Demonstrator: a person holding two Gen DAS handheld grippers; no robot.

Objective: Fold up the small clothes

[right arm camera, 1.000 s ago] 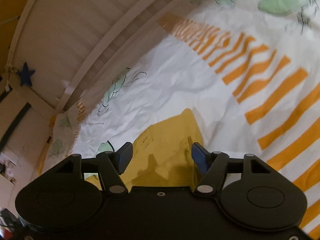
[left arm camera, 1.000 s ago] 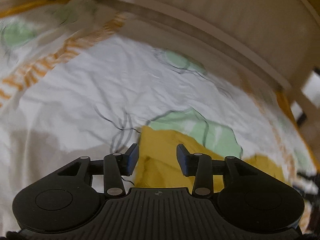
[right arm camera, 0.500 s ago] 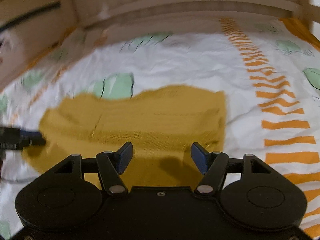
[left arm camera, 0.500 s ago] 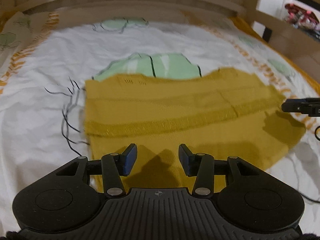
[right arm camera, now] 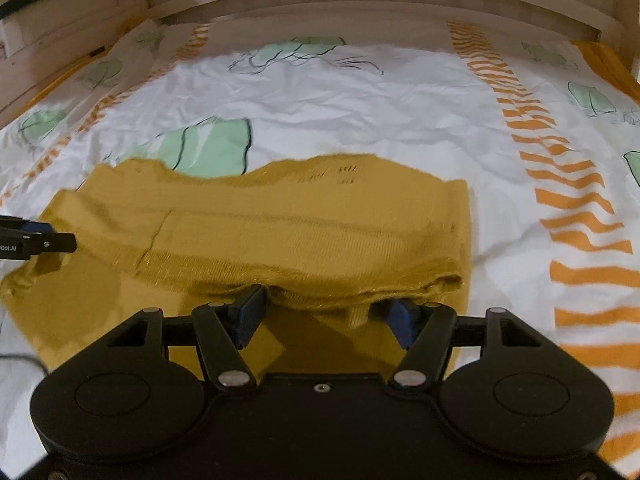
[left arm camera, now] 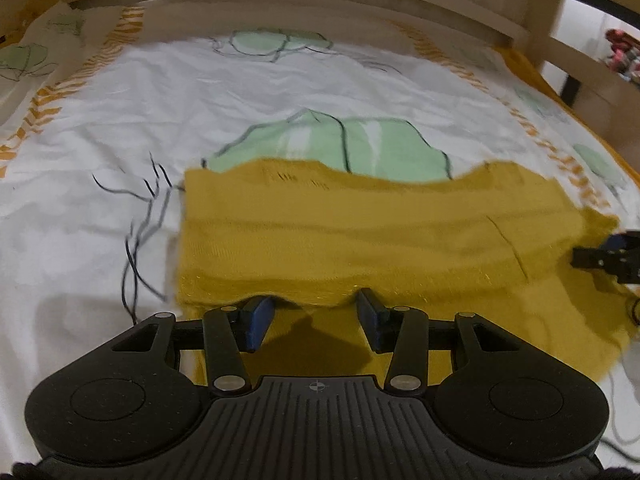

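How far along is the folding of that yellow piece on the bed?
Partly done: the mustard-yellow knit garment lies on the white patterned bedsheet with one flap already folded over its near part. In hand: the left claw and right claw sit open at that folded edge. Further folds look left.

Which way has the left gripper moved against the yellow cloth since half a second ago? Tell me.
Yes. The left gripper has come forward and down: its fingertips now reach the folded edge of the yellow cloth, which looms larger.
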